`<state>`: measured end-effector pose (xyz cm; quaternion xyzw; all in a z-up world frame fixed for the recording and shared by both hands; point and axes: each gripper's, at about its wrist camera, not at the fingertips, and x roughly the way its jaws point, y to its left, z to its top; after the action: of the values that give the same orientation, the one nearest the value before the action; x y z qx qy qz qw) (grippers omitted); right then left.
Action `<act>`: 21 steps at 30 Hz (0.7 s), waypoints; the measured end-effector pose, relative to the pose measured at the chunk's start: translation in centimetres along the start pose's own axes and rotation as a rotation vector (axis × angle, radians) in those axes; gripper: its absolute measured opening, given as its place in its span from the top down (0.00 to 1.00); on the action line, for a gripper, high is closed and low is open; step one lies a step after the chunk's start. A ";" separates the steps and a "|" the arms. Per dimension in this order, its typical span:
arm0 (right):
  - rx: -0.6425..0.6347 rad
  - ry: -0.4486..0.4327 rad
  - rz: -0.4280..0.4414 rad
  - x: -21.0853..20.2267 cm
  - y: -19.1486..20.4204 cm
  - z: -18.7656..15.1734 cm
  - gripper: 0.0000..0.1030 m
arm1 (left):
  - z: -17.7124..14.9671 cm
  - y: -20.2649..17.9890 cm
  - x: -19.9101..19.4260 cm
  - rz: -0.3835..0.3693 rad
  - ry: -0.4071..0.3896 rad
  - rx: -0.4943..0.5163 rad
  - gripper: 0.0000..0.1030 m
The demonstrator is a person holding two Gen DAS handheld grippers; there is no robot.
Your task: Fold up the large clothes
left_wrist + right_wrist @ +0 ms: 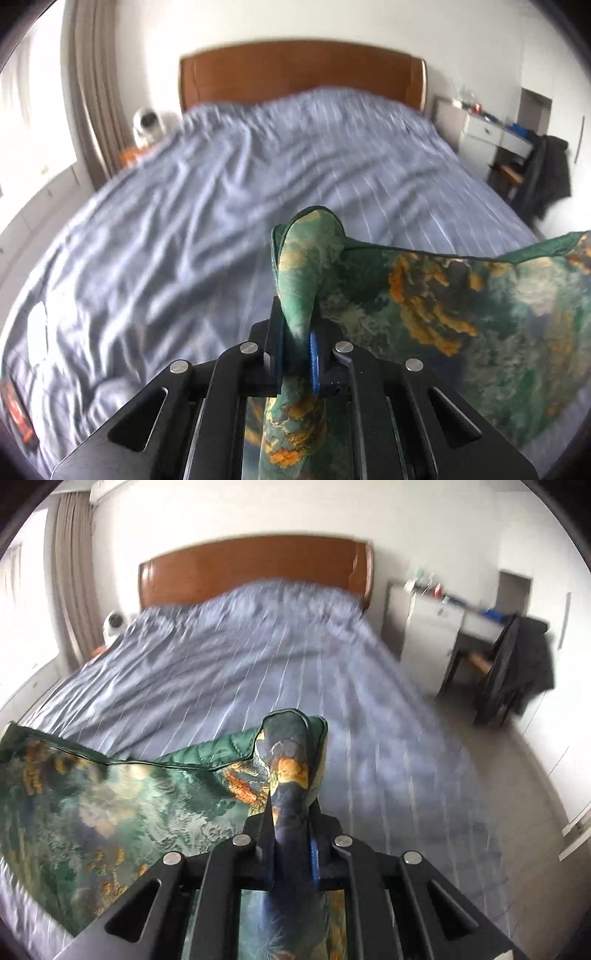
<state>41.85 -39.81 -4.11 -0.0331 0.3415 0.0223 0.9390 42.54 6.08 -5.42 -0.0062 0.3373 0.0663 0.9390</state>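
A large green garment with orange and grey print (461, 295) hangs stretched in the air above the bed. My left gripper (297, 332) is shut on one bunched corner of it; the cloth spreads away to the right. My right gripper (290, 823) is shut on the other bunched corner of the garment (110, 805), which spreads away to the left. A quilted plain green lining shows along its top edge. The lower part of the garment is hidden below both grippers.
A bed with a wrinkled blue striped duvet (221, 192) and wooden headboard (295, 74) lies ahead. A white desk (443, 627) and a chair draped with dark clothes (517, 664) stand to the right. Curtains (92, 92) and a small white appliance (147, 123) are on the left.
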 end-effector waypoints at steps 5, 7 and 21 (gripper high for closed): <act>-0.030 -0.007 -0.091 5.3 0.7 -0.6 0.88 | -2.4 -1.0 6.5 0.102 0.037 0.043 0.91; -0.029 0.059 -0.096 8.0 0.6 -2.4 0.88 | -5.2 -1.0 9.5 0.115 0.102 0.054 0.91; 0.121 0.152 0.024 15.1 -1.4 -9.2 0.86 | -9.7 1.5 13.3 0.018 0.132 -0.109 0.85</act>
<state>47.64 -41.65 -20.80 0.0263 0.4127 0.0104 0.9104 46.37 8.58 -21.25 -0.0585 0.3942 0.0924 0.9125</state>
